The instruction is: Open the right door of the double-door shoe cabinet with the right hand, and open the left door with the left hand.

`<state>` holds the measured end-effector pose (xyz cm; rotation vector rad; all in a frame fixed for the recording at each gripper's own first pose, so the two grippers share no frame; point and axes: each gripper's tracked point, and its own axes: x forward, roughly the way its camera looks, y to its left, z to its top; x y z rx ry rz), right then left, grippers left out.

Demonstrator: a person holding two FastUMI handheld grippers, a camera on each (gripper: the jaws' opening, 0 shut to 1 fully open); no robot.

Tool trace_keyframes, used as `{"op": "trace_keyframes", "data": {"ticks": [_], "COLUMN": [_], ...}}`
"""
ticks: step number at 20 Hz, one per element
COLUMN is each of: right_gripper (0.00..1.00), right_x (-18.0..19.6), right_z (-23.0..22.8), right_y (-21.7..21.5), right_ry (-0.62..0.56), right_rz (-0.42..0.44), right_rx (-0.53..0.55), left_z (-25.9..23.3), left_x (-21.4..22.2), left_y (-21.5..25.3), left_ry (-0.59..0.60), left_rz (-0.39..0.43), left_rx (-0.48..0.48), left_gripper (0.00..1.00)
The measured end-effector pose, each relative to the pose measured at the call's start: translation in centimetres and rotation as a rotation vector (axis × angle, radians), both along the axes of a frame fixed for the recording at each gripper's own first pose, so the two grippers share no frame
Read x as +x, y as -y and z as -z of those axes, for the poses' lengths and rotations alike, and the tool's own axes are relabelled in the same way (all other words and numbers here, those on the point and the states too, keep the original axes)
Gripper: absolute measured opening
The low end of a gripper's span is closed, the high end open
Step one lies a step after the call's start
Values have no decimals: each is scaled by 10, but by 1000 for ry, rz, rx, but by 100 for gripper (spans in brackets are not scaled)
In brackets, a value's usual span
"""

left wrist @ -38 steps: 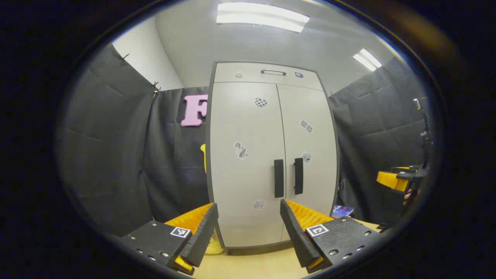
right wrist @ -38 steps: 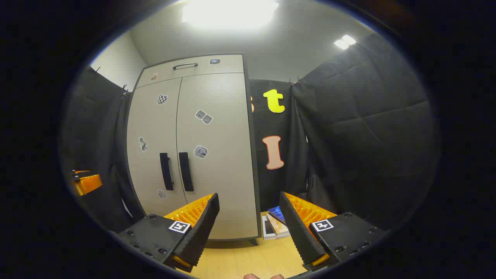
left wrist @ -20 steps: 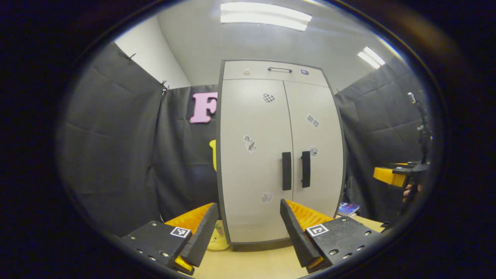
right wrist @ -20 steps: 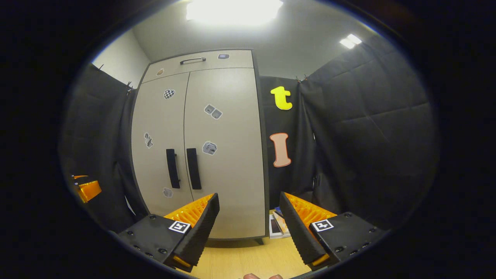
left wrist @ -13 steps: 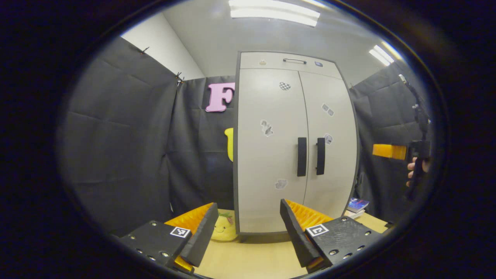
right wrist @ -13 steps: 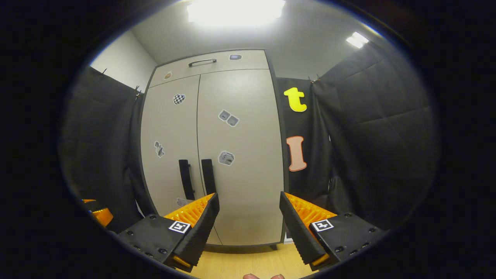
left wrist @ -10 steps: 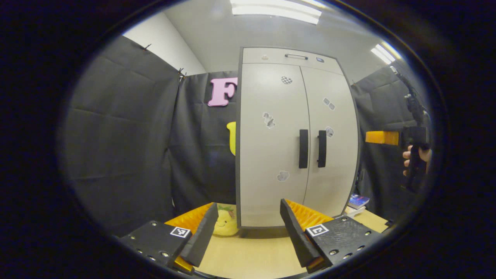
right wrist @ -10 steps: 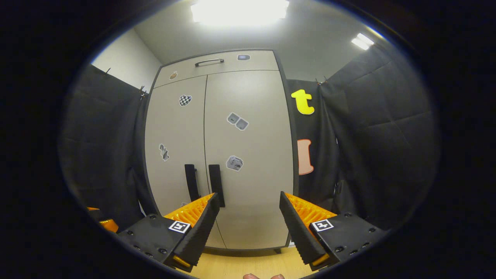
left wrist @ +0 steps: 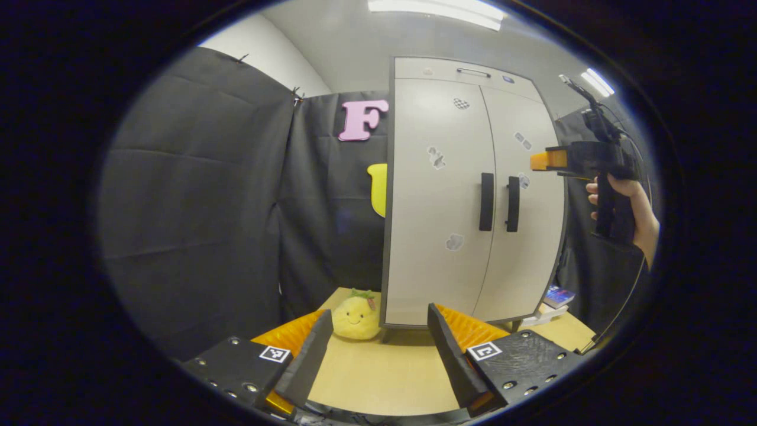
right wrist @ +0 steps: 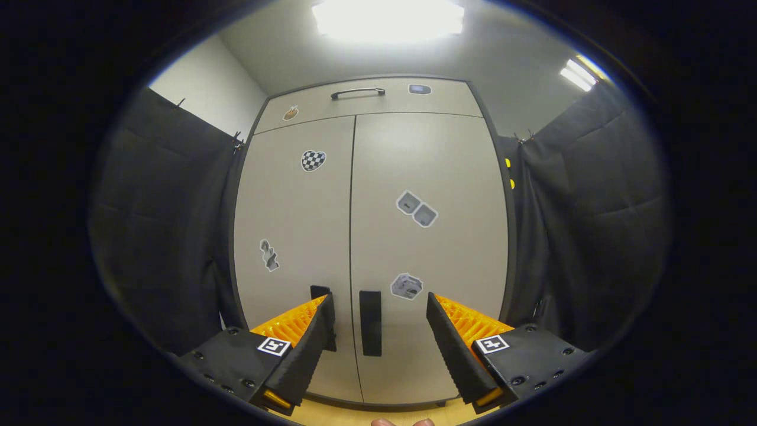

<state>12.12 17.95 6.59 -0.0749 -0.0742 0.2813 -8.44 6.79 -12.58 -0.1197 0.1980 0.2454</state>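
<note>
A tall pale-grey shoe cabinet (left wrist: 467, 195) (right wrist: 378, 236) stands on a wooden table, both doors shut. Each door carries a black vertical handle: the left door handle (left wrist: 486, 202) (right wrist: 319, 293) and the right door handle (left wrist: 513, 204) (right wrist: 370, 322). My right gripper (right wrist: 378, 349) is open, its fingers framing the right handle from a short way off. In the left gripper view that same gripper (left wrist: 582, 161), held by a hand (left wrist: 627, 198), hovers in front of the right door. My left gripper (left wrist: 375, 355) is open, low over the table and well back from the cabinet.
A yellow plush toy (left wrist: 356, 310) sits on the wooden table (left wrist: 384, 373) by the cabinet's left foot. A few books (left wrist: 553, 296) lie at the cabinet's right. A top drawer with a metal handle (right wrist: 357, 92) crowns the cabinet.
My right gripper has risen and moved in toward the cabinet, swinging to face the right handle. My left gripper has pulled back and to the left. Both doors stay shut.
</note>
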Motion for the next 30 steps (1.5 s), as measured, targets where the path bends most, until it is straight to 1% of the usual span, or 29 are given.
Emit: {"op": "trace_keyframes", "data": {"ticks": [4, 5, 6, 7, 9, 10, 11, 12, 15, 18, 19, 20, 21, 22, 23, 24, 25, 26, 27, 28, 29, 30], "right_gripper": [98, 94, 94, 99, 99, 99, 95, 99, 98, 80, 57, 49, 37, 38, 31, 32, 25, 25, 18, 14, 10, 10], "right_x": [30, 37, 44, 51, 64, 69, 74, 79, 95, 107, 108, 106, 106, 107, 107, 106, 107, 108, 105, 108, 105, 103], "right_z": [8, 13, 17, 21, 31, 37, 42, 47, 62, 73, 76, 75, 76, 75, 75, 75, 75, 75, 75, 73, 76, 76], "right_y": [-17, -19, -21, -22, -21, -20, -20, -19, -20, -20, -26, -27, -27, -27, -27, -26, -27, -28, -28, -30, -28, -27], "right_ry": [2, -2, -6, -16, -49, -67, -85, -99, -144, -196, -219, -228, -232, -221, -218, -216, -214, -210, -202, -203, -213, -213], "right_rz": [10, 15, 19, 24, 38, 47, 53, 58, 59, 67, 44, 43, 38, 32, 26, 25, 25, 17, -3, -17, -33, -43], "right_rx": [-33, -46, -53, -55, -47, -39, -29, -24, -29, -5, 24, 45, 44, 42, 36, 36, 37, 39, 41, 54, 41, 33], "left_z": [2, 5, 6, 6, 12, 15, 18, 20, 23, 19, 18, 17, 16, 15, 16, 15, 16, 17, 18, 19, 20, 21], "left_x": [-19, -25, -29, -35, -43, -45, -46, -46, -40, -34, -35, -35, -34, -34, -35, -36, -36, -36, -37, -38, -38, -39], "left_y": [-24, -30, -34, -38, -44, -46, -47, -49, -46, -43, -42, -41, -40, -40, -40, -40, -41, -41, -42, -43, -43, -44], "left_ry": [-8, -16, -20, -20, -29, -37, -46, -51, -56, -50, -46, -44, -42, -41, -41, -41, -42, -42, -44, -47, -50, -53], "left_rz": [-61, -78, -93, -103, -121, -127, -132, -134, -119, -96, -90, -86, -83, -83, -84, -87, -91, -95, -100, -105, -111, -117], "left_rx": [17, 18, 16, 12, 8, 9, 11, 12, 5, 19, 26, 32, 36, 37, 36, 33, 29, 26, 25, 25, 25, 25], "left_gripper": [92, 92, 93, 93, 93, 92, 92, 92, 93, 93, 93, 93, 93, 93, 93, 93, 93, 93, 93, 93, 93, 93]}}
